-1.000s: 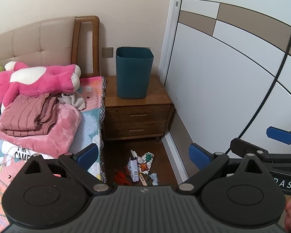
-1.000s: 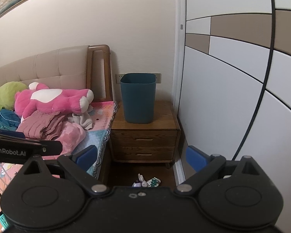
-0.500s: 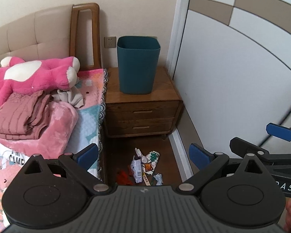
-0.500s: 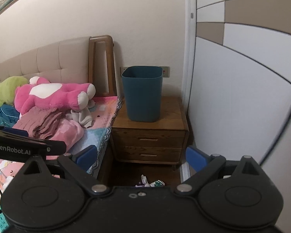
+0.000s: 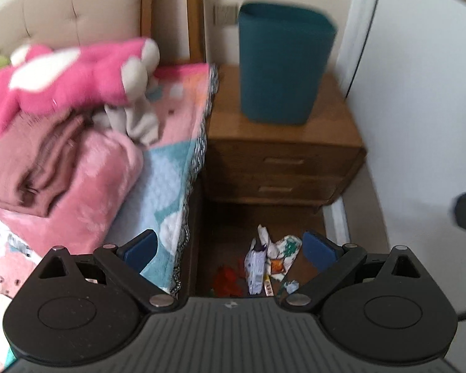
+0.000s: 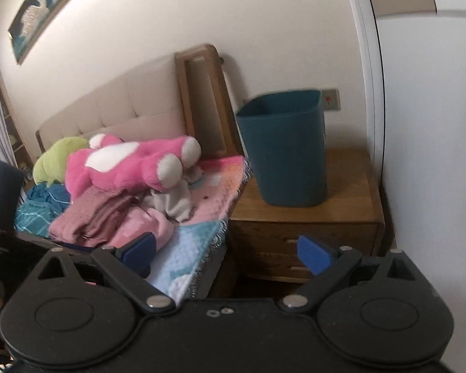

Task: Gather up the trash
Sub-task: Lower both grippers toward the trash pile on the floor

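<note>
Both views have closed in on the nightstand since a second ago. You're in the approach step; nothing picked up yet. Left hand-held gripper is spread and empty, right hand-held gripper too. Trash lies on the floor below the nightstand, beside the bed. Longest wrapper runs roughly toward the drawers. Next: drop low, jaws across its width. Bin sits on the nightstand.

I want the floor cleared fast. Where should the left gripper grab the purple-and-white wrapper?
Probably from above, across the narrow width of the wrapper. It lies long and flat on the floor, its long sides exposed, so the open left gripper can likely straddle it mid-length.
</note>
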### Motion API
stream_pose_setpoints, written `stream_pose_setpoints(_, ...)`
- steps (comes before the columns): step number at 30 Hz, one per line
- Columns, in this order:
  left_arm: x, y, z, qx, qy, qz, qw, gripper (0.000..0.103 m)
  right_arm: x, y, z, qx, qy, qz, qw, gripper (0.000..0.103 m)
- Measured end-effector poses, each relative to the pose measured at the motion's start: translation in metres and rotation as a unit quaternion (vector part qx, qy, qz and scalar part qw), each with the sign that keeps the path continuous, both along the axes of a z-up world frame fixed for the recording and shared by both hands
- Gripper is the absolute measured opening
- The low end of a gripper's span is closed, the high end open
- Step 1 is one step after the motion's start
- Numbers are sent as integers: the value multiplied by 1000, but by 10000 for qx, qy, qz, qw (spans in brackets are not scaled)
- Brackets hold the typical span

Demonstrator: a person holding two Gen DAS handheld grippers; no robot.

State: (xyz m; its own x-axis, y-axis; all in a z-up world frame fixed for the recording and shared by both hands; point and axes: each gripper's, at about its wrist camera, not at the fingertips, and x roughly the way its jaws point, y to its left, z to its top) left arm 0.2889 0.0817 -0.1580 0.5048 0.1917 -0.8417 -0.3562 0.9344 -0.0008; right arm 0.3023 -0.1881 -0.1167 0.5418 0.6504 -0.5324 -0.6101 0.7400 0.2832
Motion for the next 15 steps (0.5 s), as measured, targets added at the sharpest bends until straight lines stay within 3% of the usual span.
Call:
stream_pose_setpoints(6,51,25,-114,-215,613,-222,9976,100,35,13,-93,-859,381,-318,9951,96)
stream_pose_setpoints(8,67,27,-153,-245,825,-293,9959,100,47,18,-134,-1191,715,-449,9893,96)
stream_pose_setpoints(12,95,25,-227,-344,1106,-324,9927,100,70,21,-211,-1408,1428,-813,9763,96)
stream_pose_setpoints(15,113,20,-285,-377,1325,-295,9900,100,76,28,-285,-1825,1716,-703,9656,96)
